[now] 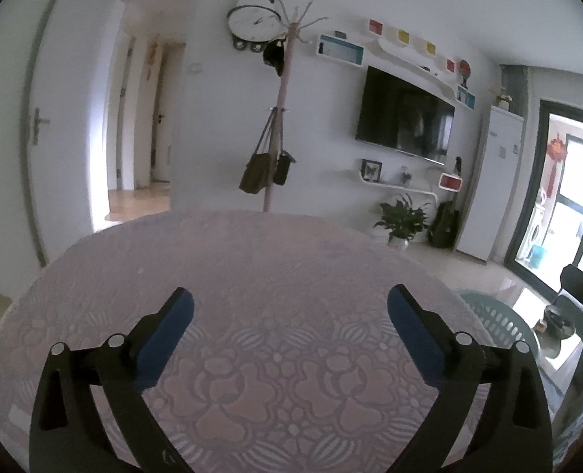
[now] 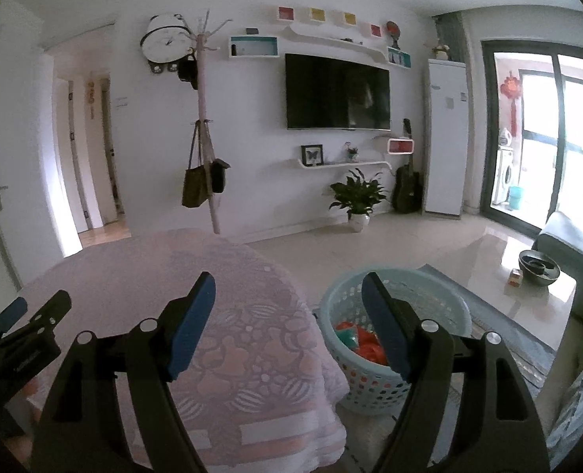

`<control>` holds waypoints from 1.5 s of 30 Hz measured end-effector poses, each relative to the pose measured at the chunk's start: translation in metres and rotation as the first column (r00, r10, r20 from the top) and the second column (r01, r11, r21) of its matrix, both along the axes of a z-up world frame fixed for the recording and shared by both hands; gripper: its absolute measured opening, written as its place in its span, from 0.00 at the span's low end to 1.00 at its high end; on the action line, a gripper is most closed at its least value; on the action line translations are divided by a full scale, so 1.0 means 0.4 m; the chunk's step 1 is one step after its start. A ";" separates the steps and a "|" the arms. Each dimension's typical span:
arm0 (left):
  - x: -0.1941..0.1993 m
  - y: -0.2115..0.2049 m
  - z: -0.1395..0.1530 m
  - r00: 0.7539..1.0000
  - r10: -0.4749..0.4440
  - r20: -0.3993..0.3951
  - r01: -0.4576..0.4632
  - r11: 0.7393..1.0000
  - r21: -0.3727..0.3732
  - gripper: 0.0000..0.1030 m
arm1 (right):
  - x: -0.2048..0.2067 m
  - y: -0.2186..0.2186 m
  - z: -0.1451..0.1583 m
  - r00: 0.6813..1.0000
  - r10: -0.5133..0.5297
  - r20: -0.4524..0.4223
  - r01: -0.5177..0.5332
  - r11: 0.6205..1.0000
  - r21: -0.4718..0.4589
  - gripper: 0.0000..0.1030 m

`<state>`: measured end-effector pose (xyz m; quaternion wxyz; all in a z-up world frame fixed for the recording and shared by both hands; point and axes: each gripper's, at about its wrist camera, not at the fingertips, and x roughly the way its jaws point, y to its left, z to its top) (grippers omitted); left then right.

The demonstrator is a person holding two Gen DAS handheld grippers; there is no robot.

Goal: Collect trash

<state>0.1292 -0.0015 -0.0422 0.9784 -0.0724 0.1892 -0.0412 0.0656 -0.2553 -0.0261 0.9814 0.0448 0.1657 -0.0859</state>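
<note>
Orange and green wrappers lie heaped in the bottom of a pale blue plastic basket with a perforated wall; they look like crumpled packets, though the right gripper's finger hides part of the heap. The basket stands on the floor just beside the table's right edge, and the left wrist view catches only a slice of its rim.

Both tongs are empty. The left gripper has its jaws spread very wide above the tabletop, nothing between the blue pads. The right gripper stands open too, somewhat narrower, its left finger over the table edge and its right finger over the basket.

A pinkish lace cloth with a flower pattern covers the table, and its hem hangs down beside the basket. Beyond it are pale glossy floor tiles, a white wall with a dark television, a round clock, a coat stand hung with bags, a potted plant and a glass balcony door.
</note>
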 end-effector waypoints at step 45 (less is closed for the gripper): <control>-0.010 -0.019 0.002 1.000 0.014 0.015 -0.014 0.999 0.036 0.93 | 0.002 -0.010 -0.002 1.000 0.007 -0.002 -0.007 1.000 0.005 0.79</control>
